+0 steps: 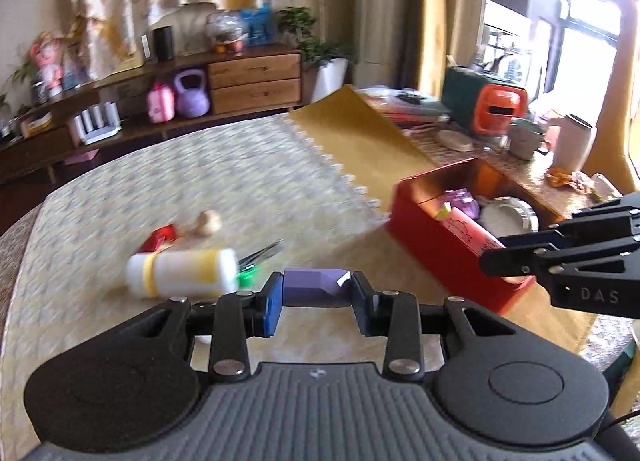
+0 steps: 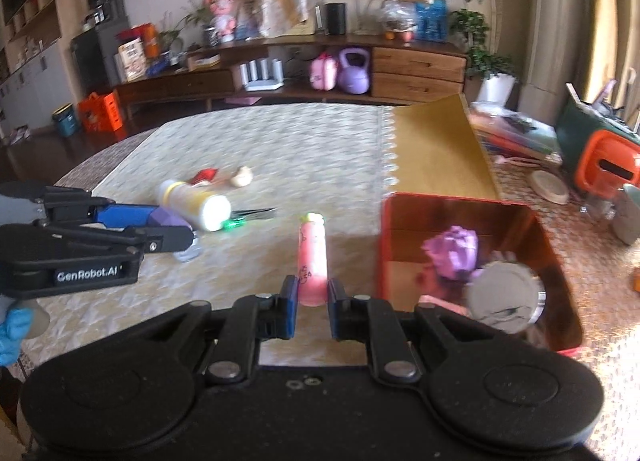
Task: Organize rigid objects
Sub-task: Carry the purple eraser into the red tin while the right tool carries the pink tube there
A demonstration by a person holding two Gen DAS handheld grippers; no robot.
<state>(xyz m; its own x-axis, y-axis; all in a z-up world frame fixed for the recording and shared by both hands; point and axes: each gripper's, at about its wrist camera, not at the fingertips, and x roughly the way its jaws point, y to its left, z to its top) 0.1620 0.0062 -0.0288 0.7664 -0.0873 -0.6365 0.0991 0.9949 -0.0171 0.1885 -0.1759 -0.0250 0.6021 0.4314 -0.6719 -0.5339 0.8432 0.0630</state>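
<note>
Two things are in my tools at once: my left gripper (image 1: 314, 295) is clenched on a purple block (image 1: 316, 287), and my right gripper (image 2: 313, 303) is clamped on the near end of a pink tube (image 2: 313, 257). Both hang above the table (image 1: 224, 169), left of the red box (image 2: 472, 213), which already holds a purple lump and a round metal lid. The block looks stiff and light, best pinched across its flat ends. The tube seems smooth, likely slippery, so held by one end it may droop. Both tools tilt down and forward, side by side.
</note>
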